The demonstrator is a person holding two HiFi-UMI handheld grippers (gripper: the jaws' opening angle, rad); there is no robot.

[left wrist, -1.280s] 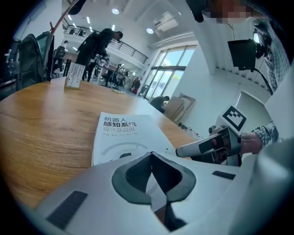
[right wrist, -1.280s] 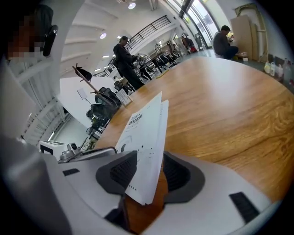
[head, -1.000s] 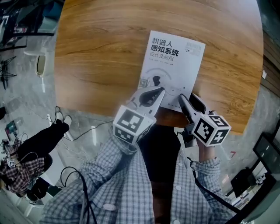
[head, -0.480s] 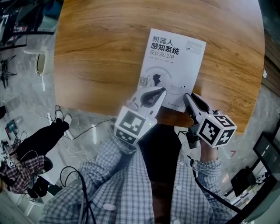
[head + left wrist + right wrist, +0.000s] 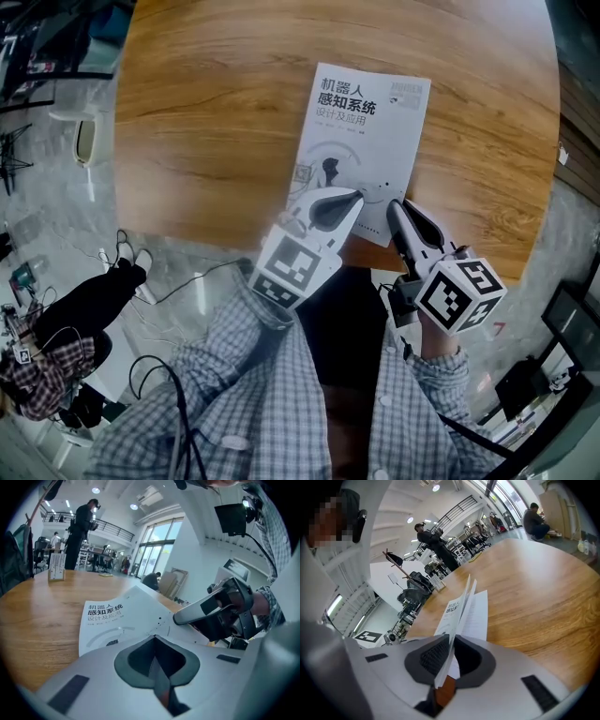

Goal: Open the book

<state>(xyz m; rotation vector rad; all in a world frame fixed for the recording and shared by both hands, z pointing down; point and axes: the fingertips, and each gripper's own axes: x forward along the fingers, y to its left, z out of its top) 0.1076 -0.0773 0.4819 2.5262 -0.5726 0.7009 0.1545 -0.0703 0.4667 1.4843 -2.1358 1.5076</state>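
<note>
Table [image 5: 206, 112], round, wood: wide bare surface left of and beyond book [image 5: 361, 141], which lies close to the near rim. Right gripper [image 5: 397, 210] is closing on its raised near-right cover corner. Left gripper [image 5: 354, 198], jaws together and empty, sits at the book's near edge.

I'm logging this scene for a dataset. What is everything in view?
book: one, white, on the table, cover lifted at its near right corner.
table: one, round, wooden, under the book.
card stand: one, white, table's far edge.
standing person: one, dark clothes, beyond the table.
left gripper: one, grey, jaws shut, over the book's near edge.
right gripper: one, grey, jaws closing on the book's cover.
sleeves: two, checked, bottom.
</note>
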